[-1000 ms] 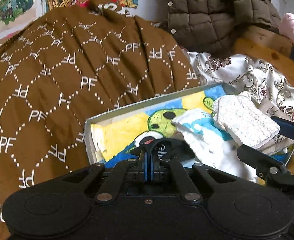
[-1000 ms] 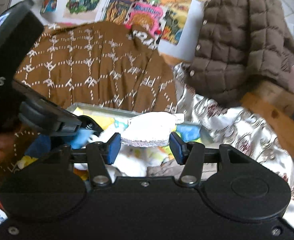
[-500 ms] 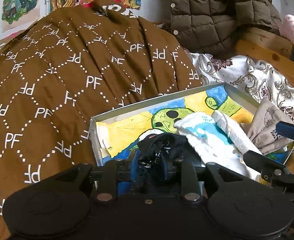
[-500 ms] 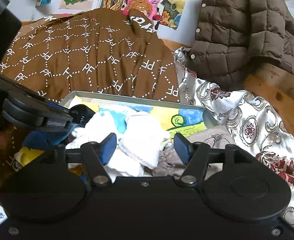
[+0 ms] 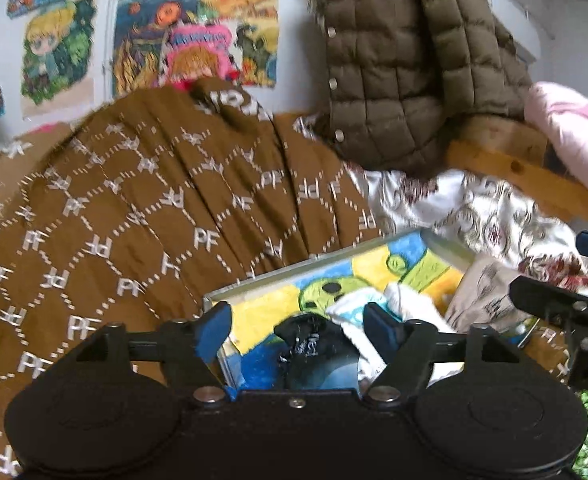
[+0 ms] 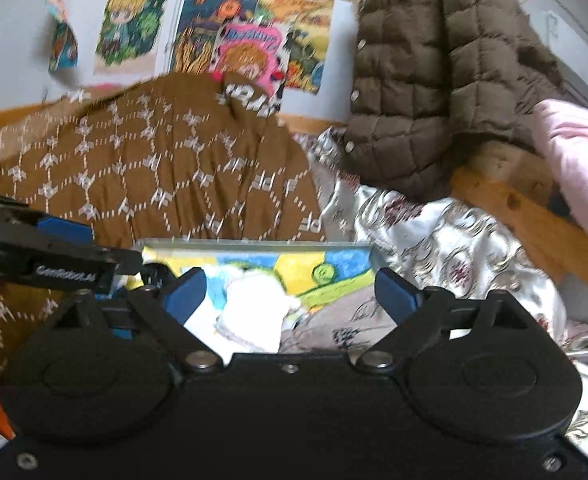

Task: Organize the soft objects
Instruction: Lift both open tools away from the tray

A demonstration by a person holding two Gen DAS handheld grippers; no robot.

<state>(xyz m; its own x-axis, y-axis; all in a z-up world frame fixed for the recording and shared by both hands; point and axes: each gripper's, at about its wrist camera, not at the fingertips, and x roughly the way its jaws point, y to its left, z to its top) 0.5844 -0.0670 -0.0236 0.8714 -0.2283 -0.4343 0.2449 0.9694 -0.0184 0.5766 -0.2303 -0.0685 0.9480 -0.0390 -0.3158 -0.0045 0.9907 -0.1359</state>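
Leftmost, a brown PF-patterned blanket (image 5: pixel 142 220) lies heaped against the left and far walls of the shallow box (image 5: pixel 254 286). Over the box's near left corner the left gripper (image 5: pixel 298 330) has its jaws opening, pads clear of the black sock (image 5: pixel 314 346) lying in the box below. Right of that sock, inside the box, rest a white-and-blue cloth (image 5: pixel 354 308), a white knitted piece (image 6: pixel 254 308) and a beige cloth (image 6: pixel 346 316). Above the knitted piece the right gripper (image 6: pixel 290 290) is opening too, gripping nothing. Beyond the box's right wall spreads floral satin bedding (image 6: pixel 446 240).
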